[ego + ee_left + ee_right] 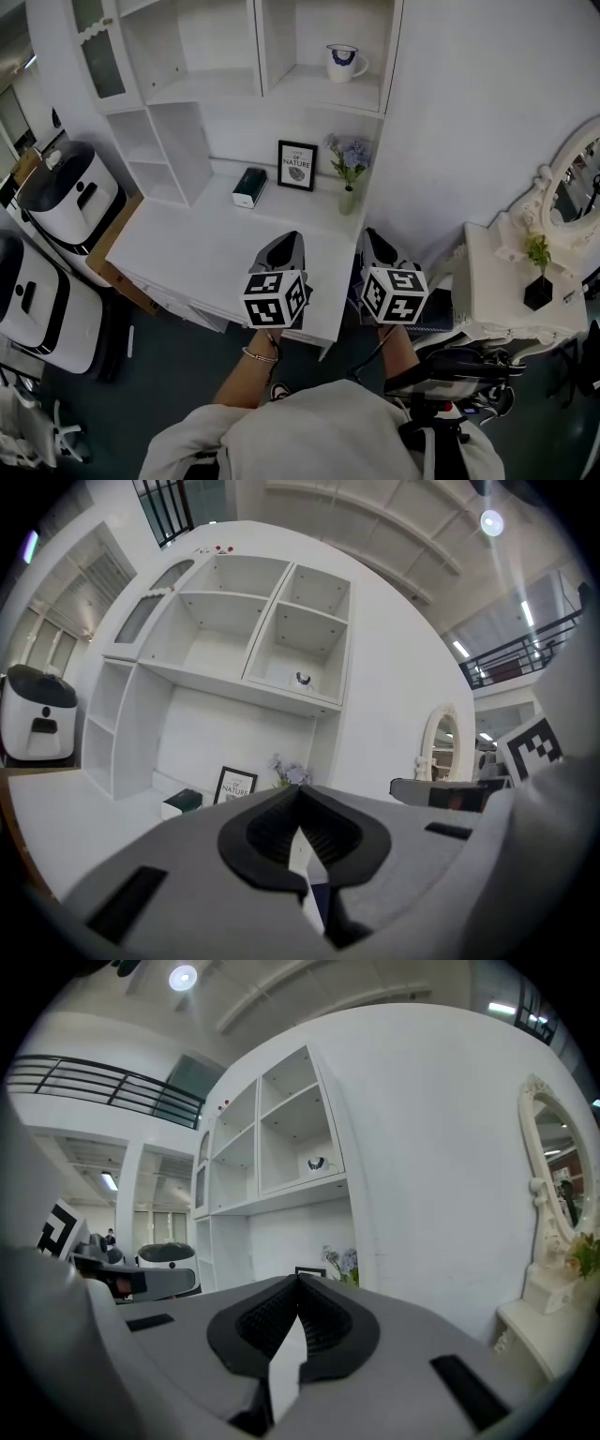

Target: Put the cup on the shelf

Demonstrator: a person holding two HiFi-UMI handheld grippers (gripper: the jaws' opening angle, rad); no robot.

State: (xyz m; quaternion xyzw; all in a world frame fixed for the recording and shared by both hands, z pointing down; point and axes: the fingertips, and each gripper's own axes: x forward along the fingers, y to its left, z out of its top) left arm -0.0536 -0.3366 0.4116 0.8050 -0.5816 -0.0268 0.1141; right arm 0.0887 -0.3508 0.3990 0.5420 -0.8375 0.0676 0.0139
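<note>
A: Left tool point(281, 249), right tool point(378, 246)?
B: Both closed on nothing, near the bench's point(187, 253) front corner.
A: The cup point(344, 62)?
B: Upright on the shelf point(314, 92), ahead and above the 2; right tool looks slightly nearer. Task seems done.

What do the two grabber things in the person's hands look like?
The left gripper and right gripper are grey and pointed, with black ribbed pads lining the jaws. Each carries a white cube with black square markers. The person wears a pale top and a thin bracelet.
</note>
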